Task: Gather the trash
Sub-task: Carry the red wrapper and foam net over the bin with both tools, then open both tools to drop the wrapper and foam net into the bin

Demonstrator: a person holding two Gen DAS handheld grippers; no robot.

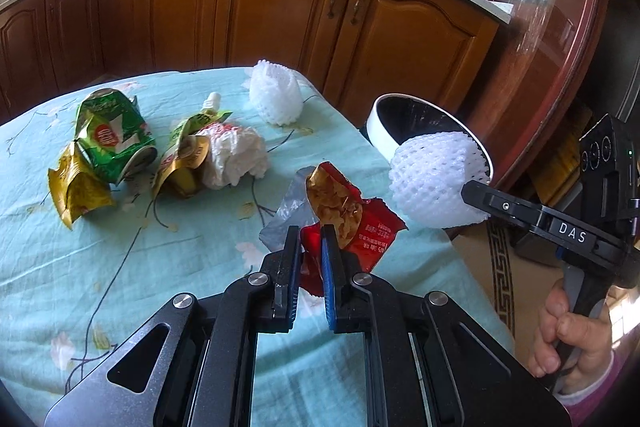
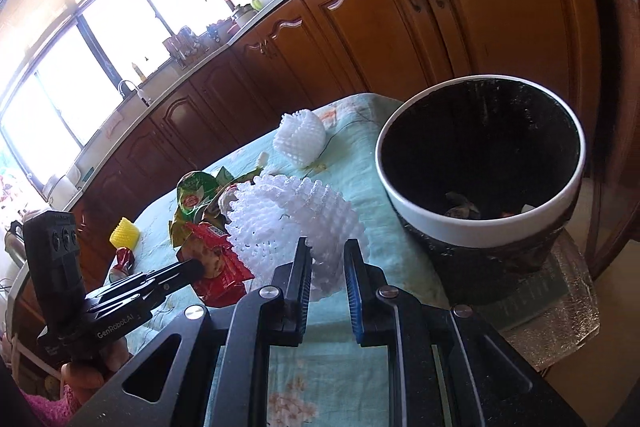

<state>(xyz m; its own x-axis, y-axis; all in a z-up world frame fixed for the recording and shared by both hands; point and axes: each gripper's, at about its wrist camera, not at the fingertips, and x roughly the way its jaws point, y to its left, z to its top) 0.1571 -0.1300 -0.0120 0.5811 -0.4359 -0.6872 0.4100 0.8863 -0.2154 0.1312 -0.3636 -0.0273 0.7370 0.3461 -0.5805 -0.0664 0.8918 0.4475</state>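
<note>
My left gripper (image 1: 311, 233) is shut on a red snack wrapper (image 1: 352, 223) and holds it over the table's right part; the wrapper also shows in the right wrist view (image 2: 220, 263). My right gripper (image 2: 328, 251) is shut on a white foam fruit net (image 2: 296, 223), held near the table's right edge; the net also shows in the left wrist view (image 1: 434, 179). The white-rimmed trash bin (image 2: 484, 223) with a black liner stands just beyond the table edge, right of the net, and shows in the left wrist view (image 1: 380, 125).
On the teal tablecloth (image 1: 120, 247) lie a second foam net (image 1: 276, 93), crumpled tissue (image 1: 236, 155), a green drink pouch (image 1: 192, 135), a green can wrapper (image 1: 112, 135) and a gold wrapper (image 1: 76, 187). A yellow foam piece (image 2: 125, 234) lies farther off. Wooden cabinets (image 1: 272, 7) stand behind.
</note>
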